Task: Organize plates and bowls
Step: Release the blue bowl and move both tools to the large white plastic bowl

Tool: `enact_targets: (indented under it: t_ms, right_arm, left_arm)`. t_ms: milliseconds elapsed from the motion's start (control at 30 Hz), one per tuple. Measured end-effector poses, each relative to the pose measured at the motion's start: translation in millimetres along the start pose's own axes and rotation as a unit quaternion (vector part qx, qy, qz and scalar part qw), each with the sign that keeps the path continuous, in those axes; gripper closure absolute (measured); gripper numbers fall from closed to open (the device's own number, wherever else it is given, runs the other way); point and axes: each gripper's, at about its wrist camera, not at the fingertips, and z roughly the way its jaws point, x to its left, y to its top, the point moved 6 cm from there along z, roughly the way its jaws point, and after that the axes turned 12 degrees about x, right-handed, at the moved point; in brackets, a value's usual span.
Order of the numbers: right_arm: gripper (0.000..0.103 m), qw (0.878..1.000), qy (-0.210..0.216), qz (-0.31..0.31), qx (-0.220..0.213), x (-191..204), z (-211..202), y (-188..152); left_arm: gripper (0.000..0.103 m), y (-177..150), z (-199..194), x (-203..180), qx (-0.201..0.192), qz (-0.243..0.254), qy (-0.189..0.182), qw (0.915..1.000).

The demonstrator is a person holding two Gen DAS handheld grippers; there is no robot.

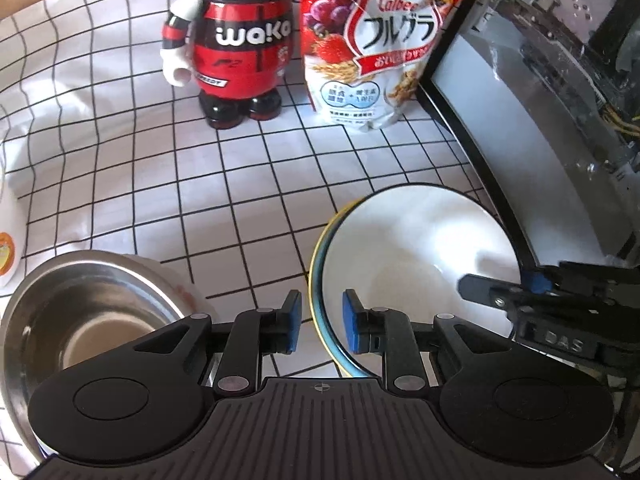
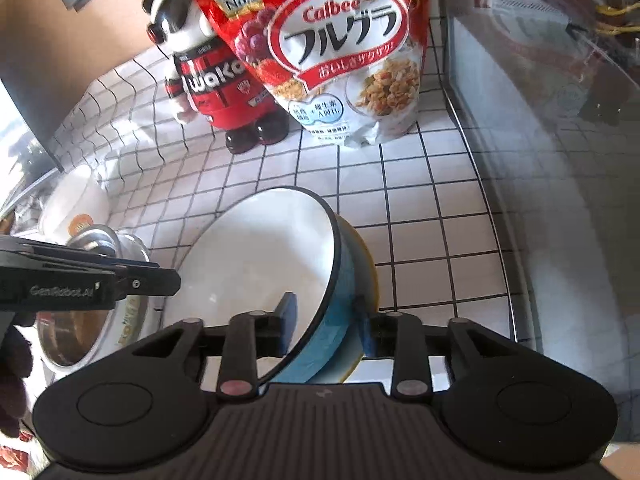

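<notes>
A white bowl with a blue and yellow outside [image 1: 404, 248] [image 2: 256, 256] is held tilted above the checked cloth. My left gripper [image 1: 322, 322] straddles its left rim, jaws a little apart around the rim. My right gripper [image 2: 326, 326] straddles the opposite rim, one pad inside, one on the blue wall; it shows at the right of the left wrist view [image 1: 532, 292]. A steel bowl [image 1: 80, 312] [image 2: 80, 332] sits to the left, nested in a white bowl with a printed rim.
A red and black panda figure [image 1: 236, 44] [image 2: 216, 80] and a red Calbee cereal bag [image 1: 372, 40] [image 2: 340, 48] stand at the back. A glass-sided case [image 1: 540, 128] [image 2: 560, 160] borders the right. A white container [image 2: 72, 208] stands at far left.
</notes>
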Motion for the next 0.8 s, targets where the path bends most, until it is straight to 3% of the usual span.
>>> enact_targets:
  t_ms: [200,433,533,667,800]
  right_arm:
    - [0.068,0.997,-0.045,0.007,-0.057,-4,-18,-13]
    - [0.068,0.998,-0.047,0.033,-0.038,-11,5,-22]
    - [0.068,0.997,-0.046,0.020,-0.056,-4,-4,-23]
    - [0.066,0.994,-0.049,-0.012,-0.100,16,-31,-13]
    - [0.050,0.985,-0.033,-0.063,-0.154,56,-59,1]
  left_arm:
    - [0.079,-1,-5,5,-0.011,-0.019,-0.013,0.9997]
    - [0.079,-6,-2,0,-0.009,-0.018,-0.021,0.9996]
    - [0.079,-7,-5,1,-0.019,-0.020,-0.024,0.9993]
    - [0.079,-12,-29,9,-0.061,-0.041,-0.057,0.9957]
    - [0.079,-28,-74,37,-0.143,-0.062,-0.077,0.9848]
